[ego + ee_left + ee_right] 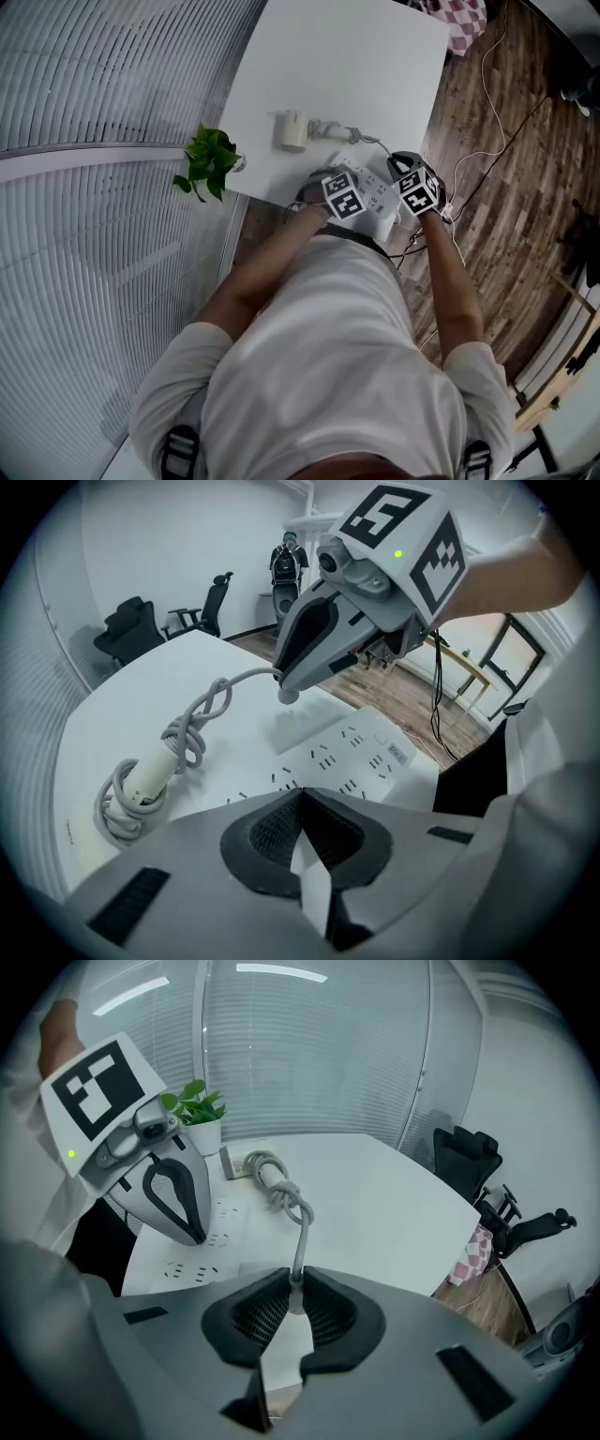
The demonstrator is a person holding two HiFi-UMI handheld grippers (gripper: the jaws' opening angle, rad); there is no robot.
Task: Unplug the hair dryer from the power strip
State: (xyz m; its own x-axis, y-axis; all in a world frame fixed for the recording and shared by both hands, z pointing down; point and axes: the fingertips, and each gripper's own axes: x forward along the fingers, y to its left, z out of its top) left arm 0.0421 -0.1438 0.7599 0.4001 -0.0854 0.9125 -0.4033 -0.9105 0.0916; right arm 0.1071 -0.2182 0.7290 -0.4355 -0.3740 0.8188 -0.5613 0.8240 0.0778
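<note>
The table (356, 66) is smooth matt white; the power strip (347, 752) is smooth white plastic. The cord (291, 1199) looks grey and rubbery, the right gripper's (292, 1302) pads (330, 1314) black, ribbed and matt. At 3 o'clock in the head view, the floor (506, 141) is brown wood planking.

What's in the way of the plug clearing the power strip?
Nothing visible. The right gripper is shut on the plug, which hangs above the power strip with open air under it. The left gripper, shut and empty, is down at the strip off to one side, not in the plug's path.
</note>
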